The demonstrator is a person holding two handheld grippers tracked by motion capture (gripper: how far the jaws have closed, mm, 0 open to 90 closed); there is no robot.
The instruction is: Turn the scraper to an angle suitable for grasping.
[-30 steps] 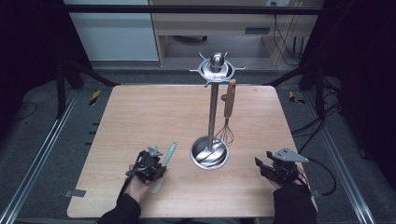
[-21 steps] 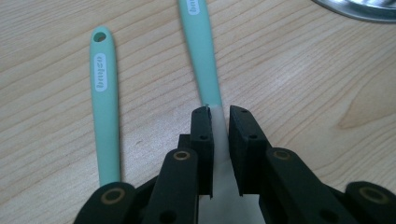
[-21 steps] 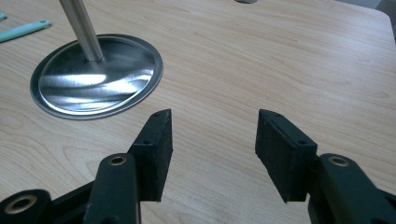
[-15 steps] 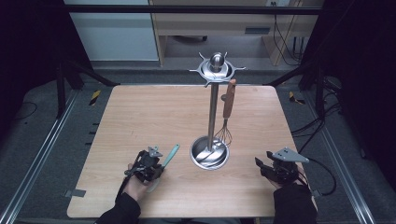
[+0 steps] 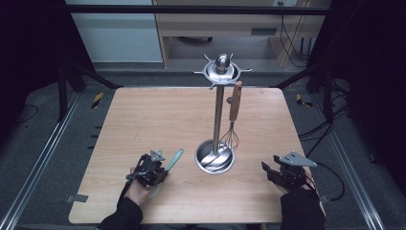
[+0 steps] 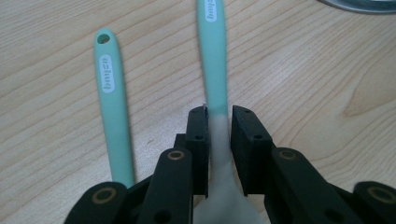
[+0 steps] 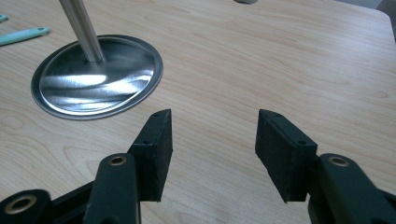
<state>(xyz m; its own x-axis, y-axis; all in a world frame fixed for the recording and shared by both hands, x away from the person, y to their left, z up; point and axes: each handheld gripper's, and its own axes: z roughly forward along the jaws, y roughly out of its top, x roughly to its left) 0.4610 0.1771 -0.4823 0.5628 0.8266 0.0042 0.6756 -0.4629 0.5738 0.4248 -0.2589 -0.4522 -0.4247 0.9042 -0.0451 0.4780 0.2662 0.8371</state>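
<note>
Gripping a mint-green silicone spatula (image 6: 212, 60) by its neck, my left tongs (image 6: 218, 122) have just loosened slightly — still low over the wooden table (image 5: 158, 120), unhung; steel rack (image 5: 218, 108) waits, right tongs (image 7: 212, 135) gape empty.

We held the left gripper (image 6: 218, 116) clamped on a teal spatula (image 6: 213, 56), its jaws just reopening slightly; its shadow-like twin (image 6: 111, 102) lay left.
</note>
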